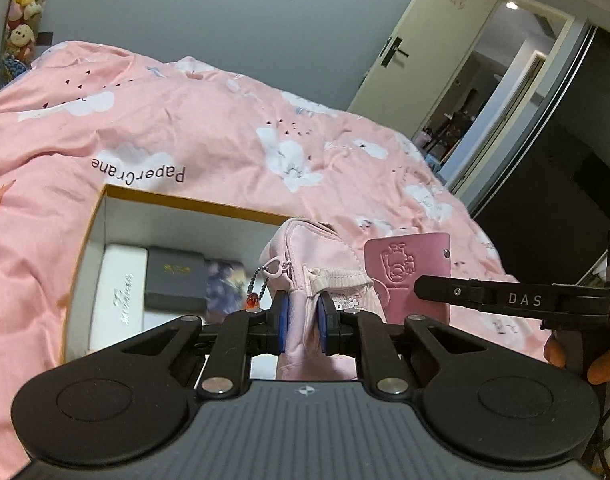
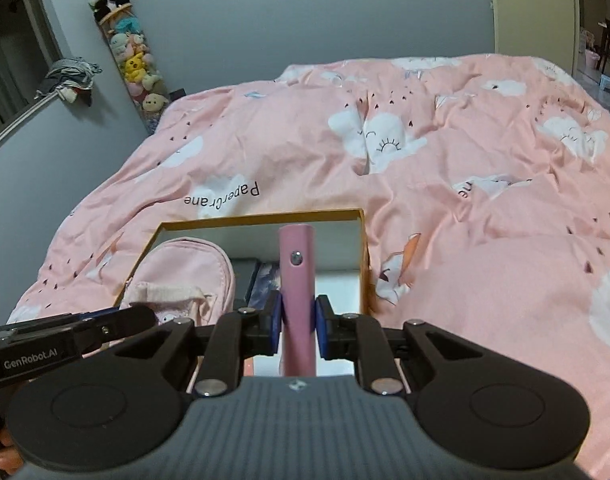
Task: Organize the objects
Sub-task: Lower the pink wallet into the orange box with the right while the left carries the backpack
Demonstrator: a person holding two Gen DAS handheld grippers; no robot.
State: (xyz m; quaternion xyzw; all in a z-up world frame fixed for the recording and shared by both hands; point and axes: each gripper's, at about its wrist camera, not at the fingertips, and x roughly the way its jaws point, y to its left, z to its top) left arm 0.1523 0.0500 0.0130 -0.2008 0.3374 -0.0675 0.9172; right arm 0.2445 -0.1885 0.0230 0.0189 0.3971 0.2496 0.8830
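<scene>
My left gripper (image 1: 303,320) is shut on a pale pink fabric pouch (image 1: 305,256) with a bead chain and small red charm (image 1: 252,300), held above an open orange-rimmed box (image 1: 85,248). The same pouch (image 2: 185,272) shows at the left of the right wrist view, with the left gripper's finger (image 2: 117,320) on it. My right gripper (image 2: 298,320) is shut on a pink leather card holder (image 2: 297,264) with a metal snap, seen edge-on over the box (image 2: 265,216). In the left view that holder (image 1: 405,268) shows its embossed face beside the right gripper's finger (image 1: 485,296).
The box lies on a pink cloud-print duvet (image 2: 465,168) and holds a white case (image 1: 117,292), a dark grey box (image 1: 175,276) and a bluish patterned item (image 1: 225,284). A hanging column of plush toys (image 2: 133,56) is by the wall; an open door (image 1: 425,60) stands beyond the bed.
</scene>
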